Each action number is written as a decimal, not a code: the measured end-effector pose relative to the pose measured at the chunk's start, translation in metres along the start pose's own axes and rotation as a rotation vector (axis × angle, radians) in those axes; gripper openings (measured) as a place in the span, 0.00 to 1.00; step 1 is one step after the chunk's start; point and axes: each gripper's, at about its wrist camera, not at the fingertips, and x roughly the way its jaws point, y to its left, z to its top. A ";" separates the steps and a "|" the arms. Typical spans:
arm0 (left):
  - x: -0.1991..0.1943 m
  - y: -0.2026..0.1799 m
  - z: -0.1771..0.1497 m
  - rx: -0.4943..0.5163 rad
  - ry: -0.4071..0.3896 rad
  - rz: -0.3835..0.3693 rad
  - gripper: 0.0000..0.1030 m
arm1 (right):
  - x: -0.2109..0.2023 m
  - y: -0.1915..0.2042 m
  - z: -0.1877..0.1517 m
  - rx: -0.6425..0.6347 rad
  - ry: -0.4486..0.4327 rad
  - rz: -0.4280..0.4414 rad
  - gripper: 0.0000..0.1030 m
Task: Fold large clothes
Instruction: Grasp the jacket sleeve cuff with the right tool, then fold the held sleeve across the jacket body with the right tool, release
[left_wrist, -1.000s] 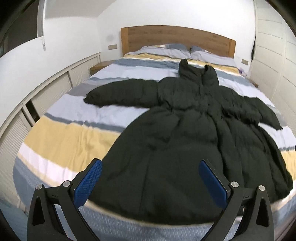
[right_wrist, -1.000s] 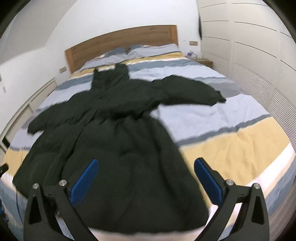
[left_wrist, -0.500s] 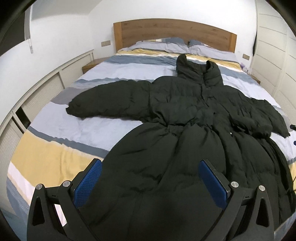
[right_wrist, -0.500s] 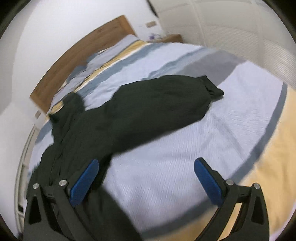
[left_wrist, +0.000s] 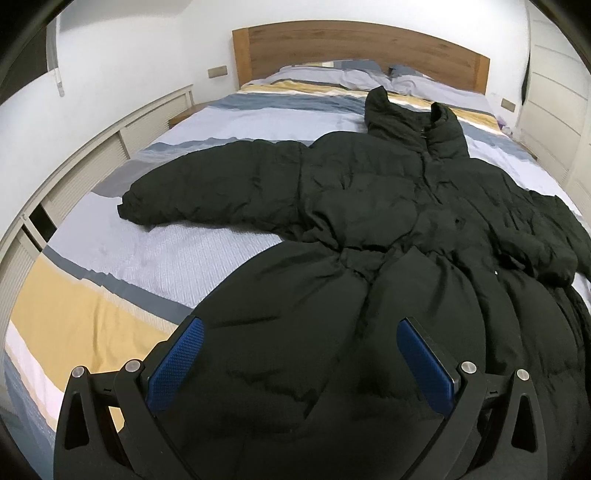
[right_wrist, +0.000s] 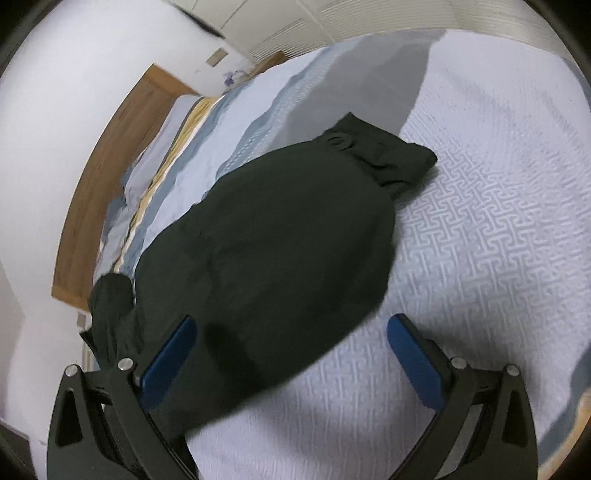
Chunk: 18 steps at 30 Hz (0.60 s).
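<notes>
Black coat (left_wrist: 369, 206) spread across bed (left_wrist: 155, 258)

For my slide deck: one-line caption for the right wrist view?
Open right gripper over the black coat's sleeve, spread on the patterned bedspread.

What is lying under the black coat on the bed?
The black coat lies on a striped bedspread in grey, white and yellow bands. The part of the bedspread beneath the coat is hidden.

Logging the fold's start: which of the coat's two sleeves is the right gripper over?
The sleeve on the wardrobe side of the black puffer coat; the right gripper hovers open above it. The other sleeve lies untouched.
</notes>
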 end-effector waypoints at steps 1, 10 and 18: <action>0.001 0.000 0.001 0.000 0.000 0.002 0.99 | 0.002 -0.001 0.003 0.009 -0.008 0.009 1.00; 0.009 -0.005 -0.002 0.025 0.015 0.005 0.99 | 0.010 -0.003 0.026 0.075 -0.059 0.053 0.46; 0.001 -0.008 0.000 0.041 -0.007 -0.012 0.99 | -0.012 0.037 0.035 -0.030 -0.110 0.165 0.12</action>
